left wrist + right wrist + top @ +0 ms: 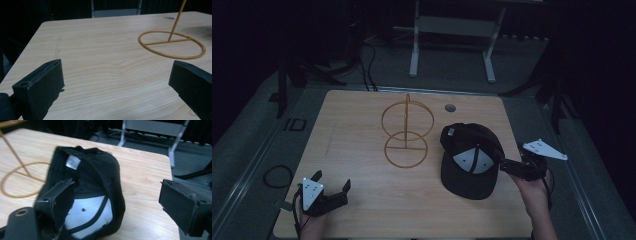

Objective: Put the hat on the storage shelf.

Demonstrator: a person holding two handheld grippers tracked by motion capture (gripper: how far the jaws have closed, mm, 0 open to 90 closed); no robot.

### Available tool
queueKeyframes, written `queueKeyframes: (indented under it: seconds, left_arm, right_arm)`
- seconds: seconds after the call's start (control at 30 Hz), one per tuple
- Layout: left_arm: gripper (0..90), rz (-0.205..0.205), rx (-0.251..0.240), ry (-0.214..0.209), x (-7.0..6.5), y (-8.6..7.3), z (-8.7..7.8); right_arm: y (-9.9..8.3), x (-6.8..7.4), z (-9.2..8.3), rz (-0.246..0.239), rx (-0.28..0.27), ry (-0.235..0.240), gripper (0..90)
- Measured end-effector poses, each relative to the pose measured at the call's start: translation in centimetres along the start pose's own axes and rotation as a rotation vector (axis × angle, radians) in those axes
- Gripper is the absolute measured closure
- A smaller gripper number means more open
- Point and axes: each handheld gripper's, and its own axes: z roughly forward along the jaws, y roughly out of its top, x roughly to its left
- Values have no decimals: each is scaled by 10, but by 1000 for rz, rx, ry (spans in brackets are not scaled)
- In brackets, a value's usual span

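Black cap (upturned) — brim nearward, grippers open

Grey metal frame legs on floor beyond table; black cable loop left.

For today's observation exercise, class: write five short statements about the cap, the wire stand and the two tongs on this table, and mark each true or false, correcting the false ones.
1. The black cap lies upside down, its inside facing up. True.
2. The cap hangs on the yellow wire stand. False: it lies on the wooden table, beside the stand and to its right.
3. The left tongs are open, with nothing between their jaws. True.
4. The right tongs are shut tight on the cap. False: their jaws stand wide apart, one at the cap's rim.
5. The stand has a round base ring lying flat on the table. True.
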Motion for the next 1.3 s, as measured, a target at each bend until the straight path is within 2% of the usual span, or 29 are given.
queueKeyframes:
  seconds: [0.07, 0.13, 0.2, 0.27, 0.3, 0.33, 0.43, 0.47, 0.53, 0.6, 0.63, 0.67, 0.7, 0.73, 0.83, 0.93, 1.03, 1.1, 1.17, 1.3]
  left_arm:
    - [2, 0, -2, 2, 0, 0, 0]
    - [2, -3, 1, 1, 1, 0, 0]
    - [2, 3, 5, 4, 1, 0, 0]
    - [2, 0, -1, -7, 0, 0, -1]
    - [2, -10, -14, -27, 0, 1, -1]
    - [2, -20, -25, -45, 0, 1, -1]
    - [2, -9, -27, -60, -2, 1, -1]
    - [2, -5, -21, -63, -3, 1, -1]
    - [2, -7, -20, -68, -4, 1, -1]
    - [2, -6, -22, -69, -4, 2, -1]
    - [2, -6, -22, -69, -4, 2, -1]
    - [2, -6, -24, -66, -4, 2, -2]
    - [2, -5, -22, -64, -4, 2, -2]
    - [2, -6, -20, -66, -4, 2, -2]
    - [2, -10, -20, -67, -4, 2, -2]
    - [2, -18, -34, -87, -6, 3, -2]
    - [2, -14, -25, -92, -7, 4, -2]
    - [2, -24, -22, -107, -10, 4, 0]
    - [2, -42, 4, -111, -13, 5, 0]
    - [2, -10, 38, -87, -22, 8, -2]
  right_arm:
    - [1, 0, 3, 2, 9, 11, 135]
    - [3, -2, 19, 7, 73, 16, 148]
    - [3, -2, 29, -10, 128, -4, 178]
    - [3, -2, 36, -7, 153, -28, 274]
    - [3, -2, 40, 1, 167, -31, 285]
    - [3, -2, 44, 10, 190, -37, 335]
    - [3, -2, 54, 8, 251, -54, 445]
    - [3, -2, 58, 4, 279, -54, 503]
    - [3, -2, 65, -28, 339, -59, 555]
    - [1, -2, 70, -40, 377, -66, 676]
    - [1, -2, 70, -40, 377, -66, 676]
    - [-1, -1, 72, -42, 382, -83, 803]
    - [-2, -2, 72, -33, 379, -82, 870]
    - [-3, -2, 73, -32, 374, -85, 882]
    - [-4, -4, 72, -7, 351, -87, 890]
    - [-2, -3, 68, 24, 287, -80, 892]
    - [2, -2, 64, 29, 259, -70, 893]
    - [11, 0, 56, 28, 219, -58, 894]
    - [18, 2, 50, 17, 194, -56, 895]
    - [30, 5, 37, 17, 138, -47, 895]
